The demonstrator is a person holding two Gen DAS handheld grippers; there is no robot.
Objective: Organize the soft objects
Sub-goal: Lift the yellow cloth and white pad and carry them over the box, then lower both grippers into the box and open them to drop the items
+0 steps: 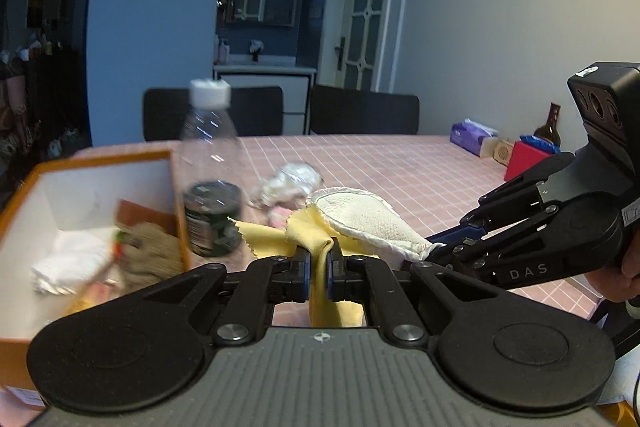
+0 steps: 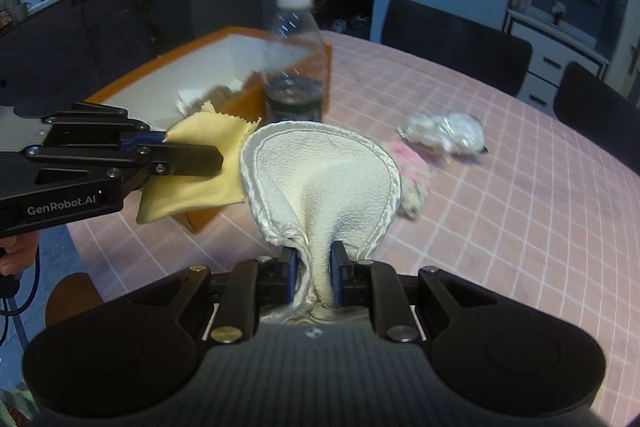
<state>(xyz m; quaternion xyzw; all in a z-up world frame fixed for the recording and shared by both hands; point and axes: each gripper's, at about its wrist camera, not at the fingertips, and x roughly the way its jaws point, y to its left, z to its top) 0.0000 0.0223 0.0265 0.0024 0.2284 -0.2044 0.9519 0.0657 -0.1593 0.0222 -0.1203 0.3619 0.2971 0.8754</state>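
Both grippers held cloth above the pink-checked tabletop (image 2: 520,227) w/ an orange box (image 2: 168,67) waiting at its left edge. The left gripper (image 1: 318,263) was clamped on a yellow cloth (image 1: 276,235), pinched at a bunched fold so the rest hung free; the right gripper (image 2: 314,263) was closed on a cream pad (image 2: 320,179) by its gathered end, the rounded stitched face standing up ahead of the fingers. Judged from the task, each piece was lifted clear to be carried to the box, which already held white and tan soft items (image 1: 80,259).

An upright plastic bottle (image 2: 294,59) w/ white cap stood against the box's outer wall, near the carry path; it looked likely to tip if brushed. Towards the tabletop's middle lay a crumpled clear-wrapped bundle (image 2: 444,131) and a pink-and-white fabric piece (image 2: 412,175), neither picked up yet.

The left wrist view showed the box's contents and, at the far right edge, a purple tissue pack (image 1: 472,137), a red box (image 1: 524,159) and a brown bottle (image 1: 550,127), all absent from the other view. The right wrist view showed the yellow cloth's zigzag edge hanging over the box's near corner, plus the pink fabric piece in full; in the left view the cream pad largely hid it.
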